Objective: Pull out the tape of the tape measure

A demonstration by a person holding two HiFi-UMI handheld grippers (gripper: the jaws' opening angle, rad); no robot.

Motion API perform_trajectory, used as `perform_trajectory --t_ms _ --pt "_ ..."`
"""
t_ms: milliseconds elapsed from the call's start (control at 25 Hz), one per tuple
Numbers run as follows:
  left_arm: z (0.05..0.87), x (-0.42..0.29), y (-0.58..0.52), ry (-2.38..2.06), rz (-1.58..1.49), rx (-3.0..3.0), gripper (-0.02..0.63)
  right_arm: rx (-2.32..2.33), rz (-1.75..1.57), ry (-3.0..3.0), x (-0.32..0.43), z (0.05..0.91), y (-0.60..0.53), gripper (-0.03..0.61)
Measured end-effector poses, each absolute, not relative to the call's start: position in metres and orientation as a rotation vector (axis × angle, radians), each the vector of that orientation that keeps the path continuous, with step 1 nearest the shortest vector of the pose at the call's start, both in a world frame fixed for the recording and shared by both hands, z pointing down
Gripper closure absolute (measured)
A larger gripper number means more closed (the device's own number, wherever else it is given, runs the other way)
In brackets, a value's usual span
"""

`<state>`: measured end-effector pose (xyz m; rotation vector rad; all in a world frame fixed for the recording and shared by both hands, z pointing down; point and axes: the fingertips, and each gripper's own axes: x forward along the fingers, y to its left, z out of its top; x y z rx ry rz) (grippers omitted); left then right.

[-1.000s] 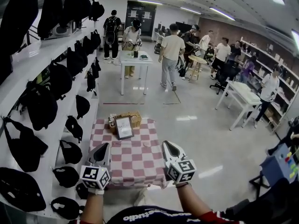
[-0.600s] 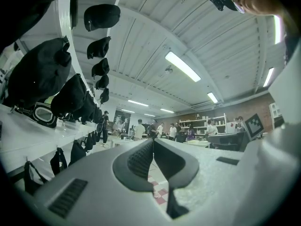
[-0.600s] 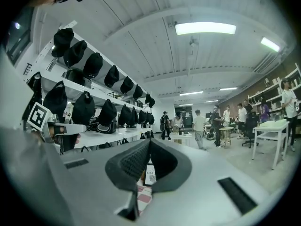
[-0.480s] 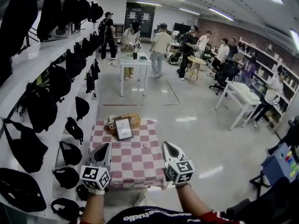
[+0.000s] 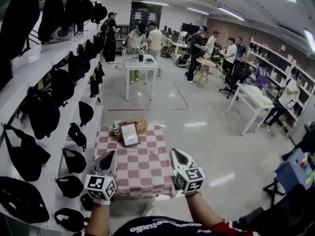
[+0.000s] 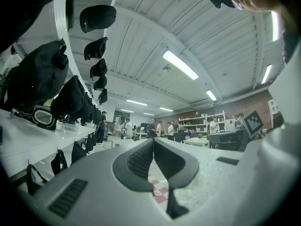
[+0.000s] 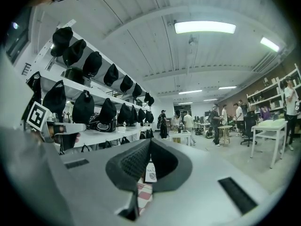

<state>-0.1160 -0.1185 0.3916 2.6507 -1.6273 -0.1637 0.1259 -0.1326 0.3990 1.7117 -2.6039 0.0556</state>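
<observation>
Hovering over the near edge of the table (image 5: 147,173), you are only getting ready; the pull is not yet begun. You are holding the left gripper (image 5: 110,156) and the right gripper (image 5: 175,154) level, each with its 2 jaws pressed together on nothing. The tape measure is not showing clearly anywhere; it may be lying by the woven wicker basket (image 5: 140,125) behind the flat framed sign (image 5: 130,134). Next you are needing to locate it and part 1 pair of jaws. Soft red-and-white checked cloth is draping the table.

The left claw (image 5: 109,156) and right claw (image 5: 176,154) are pale grey shells, each with black ribbed pads (image 6: 141,160) and a black-and-white marker cube (image 5: 100,187). The person wears a dark top (image 5: 162,227) with white lettering and a red sleeve trim (image 5: 222,227).
</observation>
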Motion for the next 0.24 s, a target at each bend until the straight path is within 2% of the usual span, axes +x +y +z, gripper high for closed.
perform_trajectory --t_ms 240 --pt "0.3946 -0.1157 -0.1151 -1.602 -0.176 2.629 0.606 1.714 0.056 -2.607 0.1275 0.3984 -0.1256 0.584"
